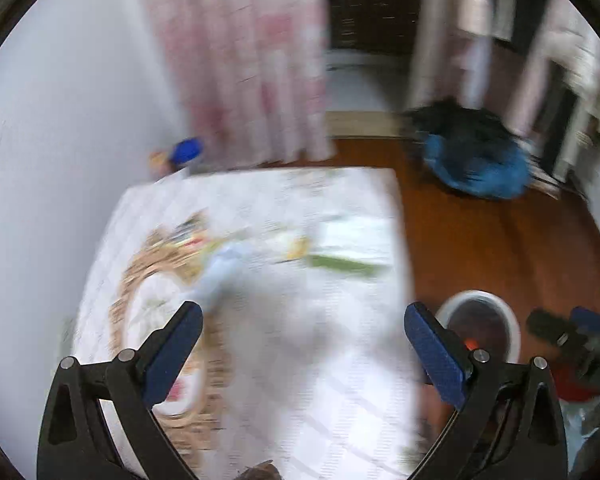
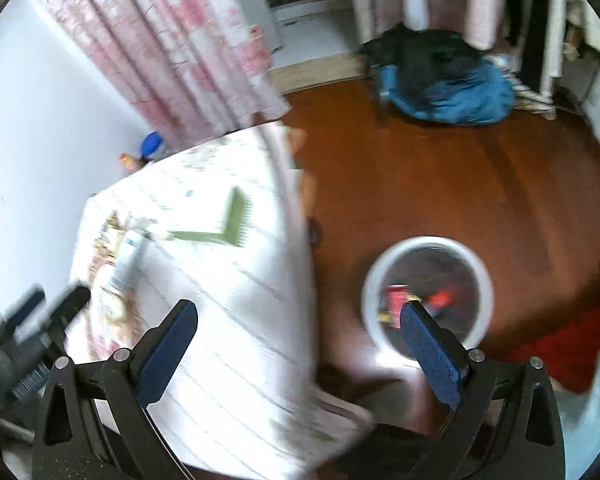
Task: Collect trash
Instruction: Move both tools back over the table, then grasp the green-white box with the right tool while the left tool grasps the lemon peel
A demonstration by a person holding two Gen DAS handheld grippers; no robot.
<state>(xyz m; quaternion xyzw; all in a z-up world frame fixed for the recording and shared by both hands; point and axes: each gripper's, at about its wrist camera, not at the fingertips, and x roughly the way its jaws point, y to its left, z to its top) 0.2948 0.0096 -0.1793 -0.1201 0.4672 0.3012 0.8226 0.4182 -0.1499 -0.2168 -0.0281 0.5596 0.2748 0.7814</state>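
Reddish wooden floor [image 2: 440,184], white wall at left, pink patterned curtain [image 2: 172,52] hanging behind. A worktop under a white quilted cloth [image 1: 300,360] is filling the lower left of both views, which are motion-blurred. Left tongs [image 1: 303,328] are hovering over the worktop, spread wide, gripping nothing. Right tongs [image 2: 298,326] are straddling the worktop's right edge, likewise spread and empty. Trash on the worktop: a pale blue wrapper [image 1: 220,276] is lying near the left edge beside a woven mat [image 1: 140,272]; a green piece [image 2: 220,228] is lying toward the far right corner. The white bin [image 2: 428,300] is standing on the floor just off the right edge. Only the right view is showing red items [image 2: 396,298] inside it; the left view is catching only part of the bin.
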